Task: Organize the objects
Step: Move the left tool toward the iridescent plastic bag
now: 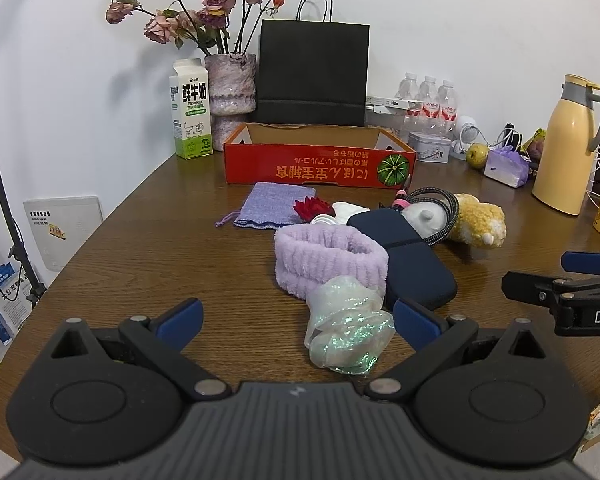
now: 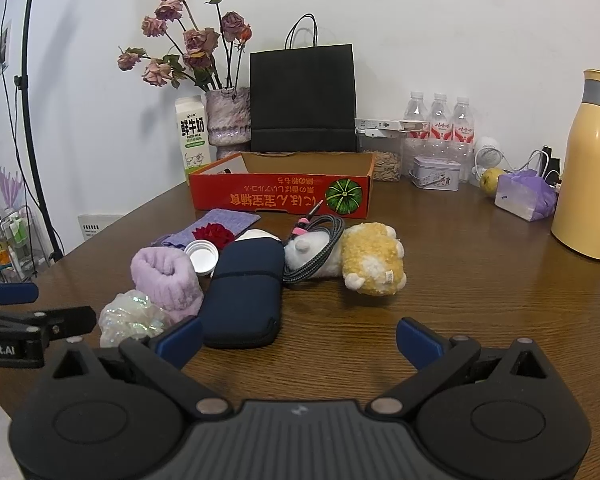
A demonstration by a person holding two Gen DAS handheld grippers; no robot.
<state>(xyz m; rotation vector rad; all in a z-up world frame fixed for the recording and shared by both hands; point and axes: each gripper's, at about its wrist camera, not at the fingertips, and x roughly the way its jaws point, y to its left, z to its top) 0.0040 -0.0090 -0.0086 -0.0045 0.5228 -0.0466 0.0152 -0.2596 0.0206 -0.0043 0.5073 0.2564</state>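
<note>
A pile of objects lies mid-table: an iridescent scrunchie (image 1: pixel 346 326) (image 2: pixel 130 318), a lilac fluffy headband (image 1: pixel 328 258) (image 2: pixel 166 276), a navy pouch (image 1: pixel 412 264) (image 2: pixel 244 284), a yellow plush toy (image 1: pixel 478 220) (image 2: pixel 374 258), a braided cable (image 1: pixel 444 210) (image 2: pixel 320 248), a red flower (image 1: pixel 312 208) (image 2: pixel 212 234), a white cap (image 2: pixel 201 256) and a purple drawstring bag (image 1: pixel 274 208) (image 2: pixel 224 220). Behind them stands an open red cardboard box (image 1: pixel 320 164) (image 2: pixel 280 196). My left gripper (image 1: pixel 296 318) is open, with the scrunchie between its fingers. My right gripper (image 2: pixel 298 338) is open and empty, just right of the pouch.
Along the wall stand a milk carton (image 1: pixel 191 110), a vase of dried roses (image 1: pixel 230 88), a black paper bag (image 1: pixel 314 72), water bottles (image 1: pixel 430 98), a small tin (image 1: pixel 430 146), a pear (image 1: pixel 477 155) and a yellow thermos (image 1: pixel 570 144). A light stand (image 1: pixel 4 184) is at left.
</note>
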